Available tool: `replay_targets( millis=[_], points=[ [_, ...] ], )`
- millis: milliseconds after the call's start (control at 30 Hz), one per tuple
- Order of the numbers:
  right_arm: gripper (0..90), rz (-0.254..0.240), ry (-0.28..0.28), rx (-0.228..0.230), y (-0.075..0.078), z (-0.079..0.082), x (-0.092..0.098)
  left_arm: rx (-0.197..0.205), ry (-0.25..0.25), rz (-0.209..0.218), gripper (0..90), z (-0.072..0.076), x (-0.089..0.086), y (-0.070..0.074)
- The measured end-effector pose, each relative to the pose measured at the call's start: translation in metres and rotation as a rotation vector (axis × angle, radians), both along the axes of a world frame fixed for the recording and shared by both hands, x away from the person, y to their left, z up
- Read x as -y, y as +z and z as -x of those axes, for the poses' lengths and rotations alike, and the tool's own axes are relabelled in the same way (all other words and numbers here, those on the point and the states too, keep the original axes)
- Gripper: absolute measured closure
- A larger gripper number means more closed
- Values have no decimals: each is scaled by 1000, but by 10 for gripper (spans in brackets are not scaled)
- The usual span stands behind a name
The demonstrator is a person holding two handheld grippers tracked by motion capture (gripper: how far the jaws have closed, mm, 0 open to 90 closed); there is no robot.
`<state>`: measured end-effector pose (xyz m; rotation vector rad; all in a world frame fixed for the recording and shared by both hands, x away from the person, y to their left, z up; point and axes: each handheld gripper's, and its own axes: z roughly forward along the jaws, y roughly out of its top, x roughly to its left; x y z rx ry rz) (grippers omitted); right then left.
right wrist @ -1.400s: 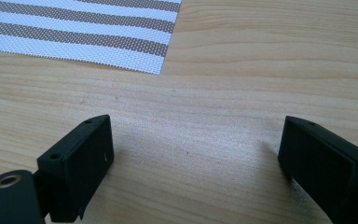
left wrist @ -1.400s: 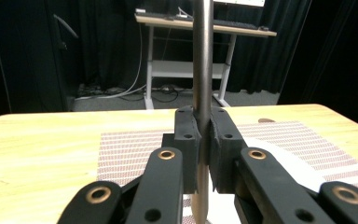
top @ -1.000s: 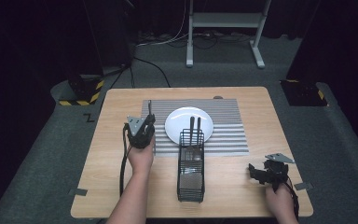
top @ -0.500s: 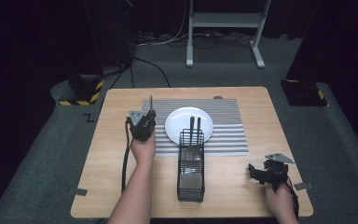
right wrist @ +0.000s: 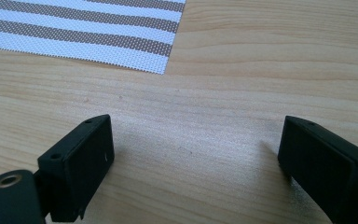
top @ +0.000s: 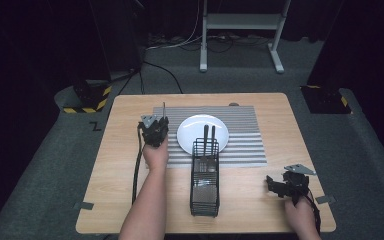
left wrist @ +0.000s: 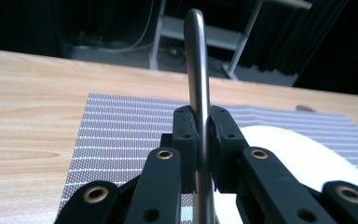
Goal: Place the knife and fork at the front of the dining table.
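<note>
The left tongs point(top: 156, 131) are pinching a thin metal utensil handle point(left wrist: 197, 70), which stands up from between the pads toward the top of the frame in the left gripper view; in the high view it is only a fine dark line point(top: 163, 109) at the left of the white plate point(top: 190, 131), above the striped placemat point(top: 240, 130). I judge this utensil to be light, stiff and rather slippery (polished steel, with a narrow rounded edge), so it may turn or slide between flat pads; the safest hold is low on the shank, near its balance, with the flat sides against the pads, as it seems now. Which kind of utensil it is I cannot tell, because its working end is hidden below the tongs. The high view gives what the gripper views do not: the black wire caddy point(top: 205, 177) in the middle of the table point(top: 120, 165), with two dark handles standing in it, and the right tongs point(top: 279, 186) resting in the lower right. The right gripper view shows its own tongs point(right wrist: 193, 154) spread wide over bare wood, holding nothing, with a corner of the placemat in its upper left.
</note>
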<state>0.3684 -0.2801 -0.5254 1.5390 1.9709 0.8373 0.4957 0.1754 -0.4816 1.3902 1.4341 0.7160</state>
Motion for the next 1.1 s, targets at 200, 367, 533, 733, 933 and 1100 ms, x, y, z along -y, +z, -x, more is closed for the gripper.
replay_targets(
  millis=[200,367,533,733,933,1100],
  points=[
    [101,1,2,0,0,0,0,-24,-7,-1,818,-10,2,-4],
    [101,1,2,0,0,0,0,-39,3,4,817,-13,0,-8],
    [101,1,2,1,0,0,0,-92,6,-45,815,-20,2,-8],
    [102,1,3,0,0,0,0,-135,4,-36,810,-28,-1,-18],
    [101,0,7,-1,0,0,0,-123,18,-31,607,-28,-5,-16],
    [101,-1,8,-1,0,0,0,-131,9,-65,549,-24,-6,-11]
  ],
)
